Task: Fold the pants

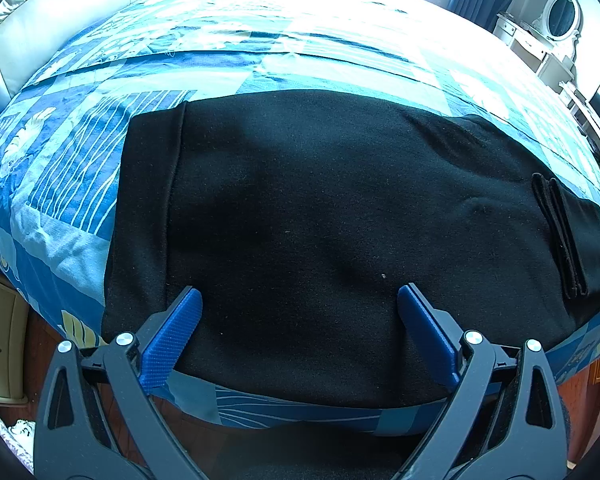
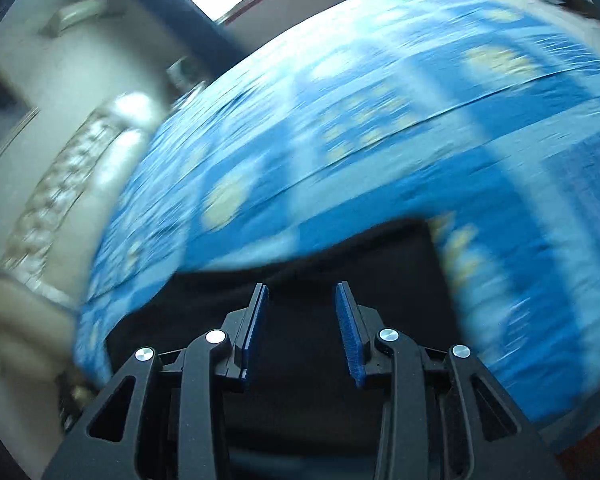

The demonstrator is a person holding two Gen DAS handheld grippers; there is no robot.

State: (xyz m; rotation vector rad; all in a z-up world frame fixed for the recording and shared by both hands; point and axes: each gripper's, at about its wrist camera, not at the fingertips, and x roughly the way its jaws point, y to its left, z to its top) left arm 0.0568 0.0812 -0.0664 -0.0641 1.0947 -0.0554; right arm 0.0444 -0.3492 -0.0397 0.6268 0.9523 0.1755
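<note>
Black pants point(image 1: 320, 216) lie folded into a wide block on the blue patterned bedspread point(image 1: 228, 64), near the bed's front edge. A doubled cuff end point(image 1: 568, 236) lies on top at the right. My left gripper point(image 1: 300, 296) is open, its blue pads wide apart just above the pants' near edge, holding nothing. In the right wrist view, which is blurred by motion, my right gripper point(image 2: 302, 292) is open with a narrower gap and empty, over the black pants point(image 2: 308, 264).
A padded cream headboard point(image 1: 56, 8) runs along the bed's left side. A white dresser with an oval mirror point(image 1: 560, 16) stands at the far right. A wooden cabinet point(image 1: 0, 344) and red-brown floor lie below the bed's front edge.
</note>
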